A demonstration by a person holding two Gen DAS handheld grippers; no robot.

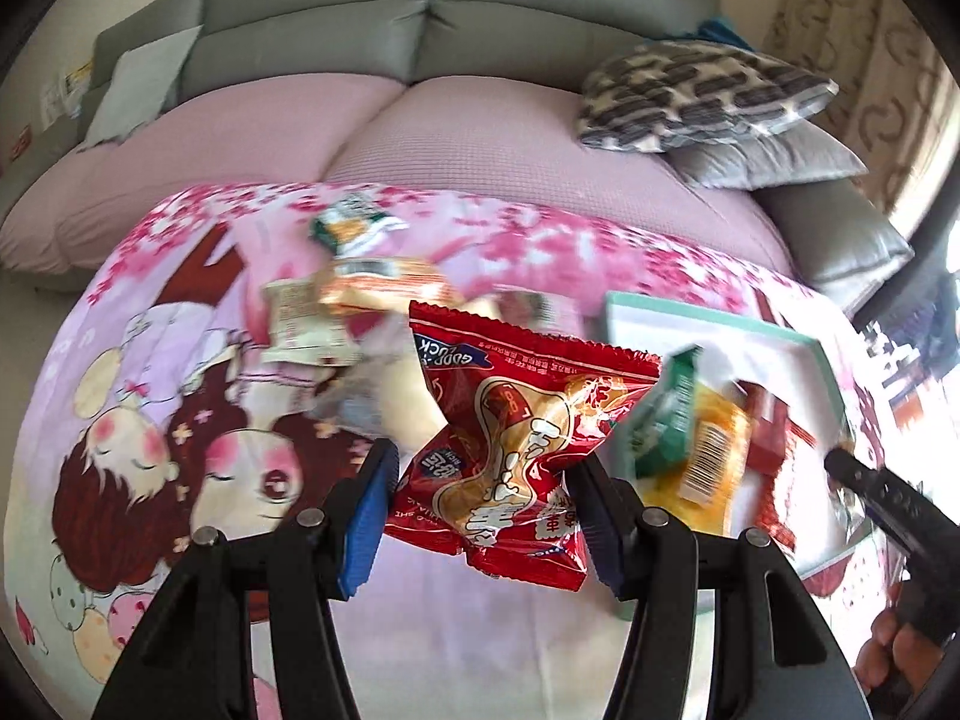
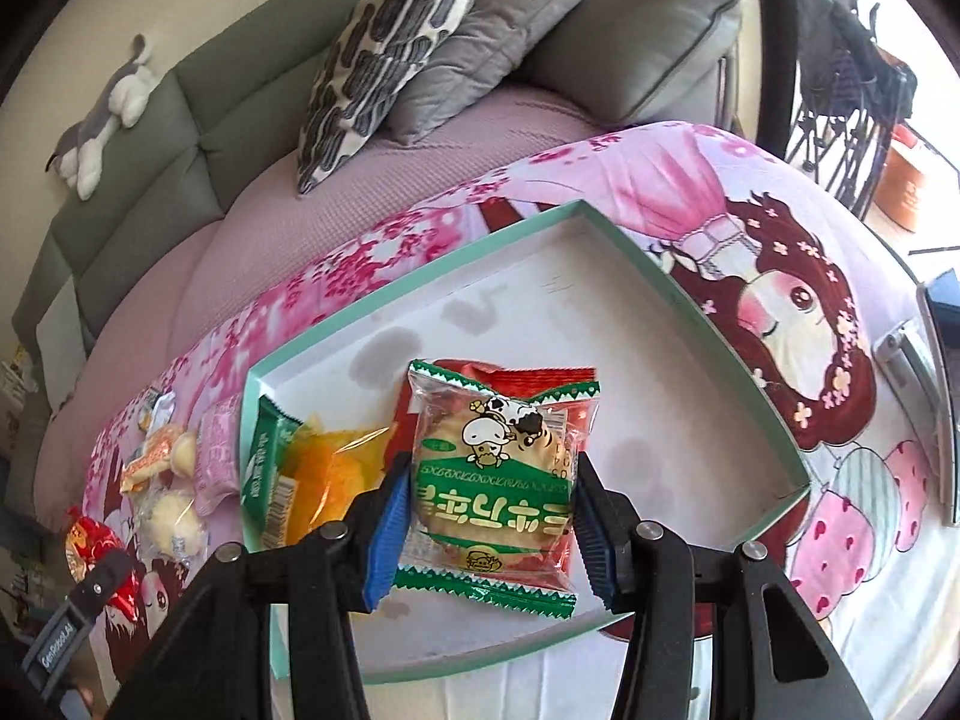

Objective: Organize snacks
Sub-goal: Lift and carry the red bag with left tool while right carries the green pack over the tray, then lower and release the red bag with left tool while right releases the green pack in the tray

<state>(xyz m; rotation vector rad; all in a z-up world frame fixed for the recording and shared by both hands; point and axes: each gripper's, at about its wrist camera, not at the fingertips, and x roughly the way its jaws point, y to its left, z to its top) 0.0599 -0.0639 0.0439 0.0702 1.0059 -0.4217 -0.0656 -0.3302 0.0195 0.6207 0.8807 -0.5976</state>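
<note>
My left gripper (image 1: 483, 498) is shut on a red peanut snack packet (image 1: 522, 450) and holds it above the pink cartoon cloth, left of the teal-rimmed white tray (image 1: 708, 324). My right gripper (image 2: 489, 510) is shut on a green-and-clear cow biscuit packet (image 2: 492, 480) over the tray (image 2: 690, 312). In the tray lie a green packet (image 2: 264, 462), an orange packet (image 2: 336, 468) and a red packet (image 2: 510, 381) under the biscuit. Loose snacks (image 1: 360, 288) lie on the cloth beyond the left gripper. They also show in the right wrist view (image 2: 168, 480).
The cloth (image 1: 150, 390) covers a low table in front of a pink-covered grey sofa (image 1: 420, 120) with patterned and grey cushions (image 2: 384, 48). A plush toy (image 2: 102, 114) lies on the sofa back. The right half of the tray is bare.
</note>
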